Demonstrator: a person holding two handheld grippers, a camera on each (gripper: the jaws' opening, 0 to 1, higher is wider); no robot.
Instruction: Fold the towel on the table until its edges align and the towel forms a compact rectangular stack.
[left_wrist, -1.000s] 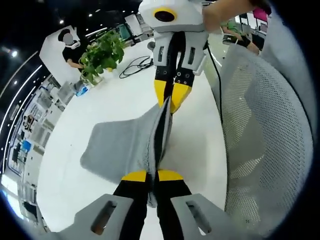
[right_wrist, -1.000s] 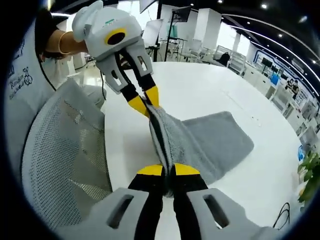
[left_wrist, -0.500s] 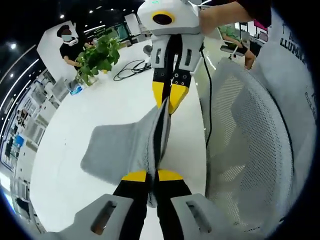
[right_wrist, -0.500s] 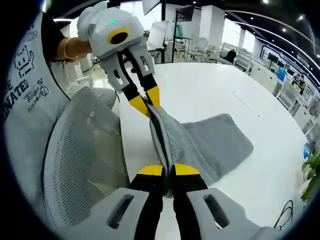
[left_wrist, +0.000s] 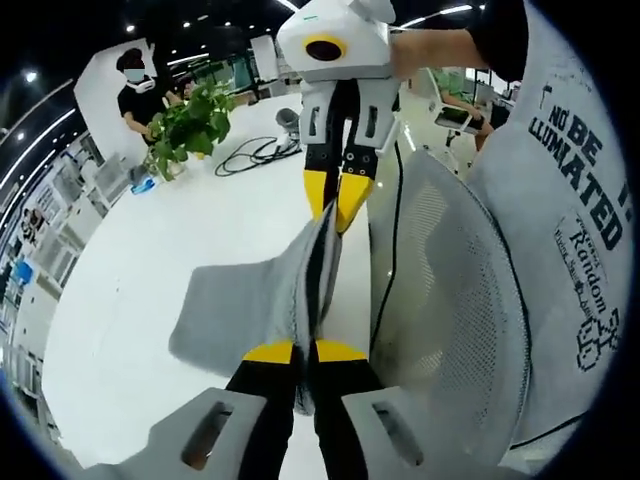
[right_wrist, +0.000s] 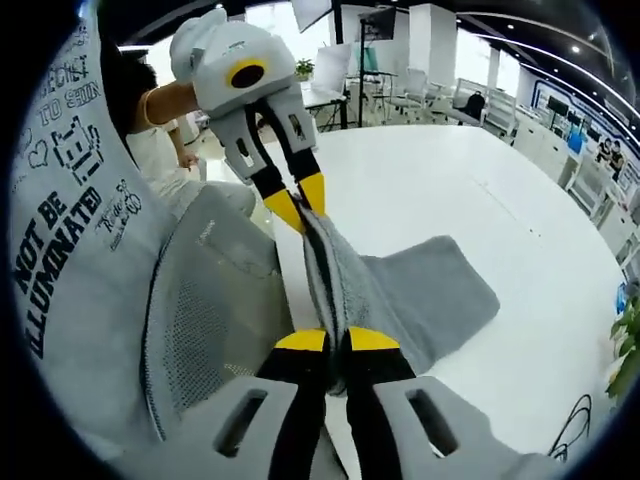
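A grey towel (left_wrist: 245, 300) hangs stretched between my two grippers, its free end trailing onto the white table (left_wrist: 150, 290). My left gripper (left_wrist: 305, 352) is shut on one corner of the towel's upper edge. The right gripper (left_wrist: 336, 205) faces it from the top of the left gripper view, shut on the other corner. In the right gripper view the towel (right_wrist: 420, 295) drapes to the right, the right gripper (right_wrist: 336, 340) clamps its near corner, and the left gripper (right_wrist: 300, 203) pinches the far one.
A white mesh chair back (left_wrist: 455, 300) stands close beside the table edge, seen again as the chair (right_wrist: 200, 330). The person's printed shirt (left_wrist: 570, 190) is behind it. A potted plant (left_wrist: 185, 125), a black cable (left_wrist: 255, 152) and a person at the far side sit beyond.
Both grippers have drawn back toward the person and the chair, carrying the towel's held edge with them. The grips on the towel have not changed.
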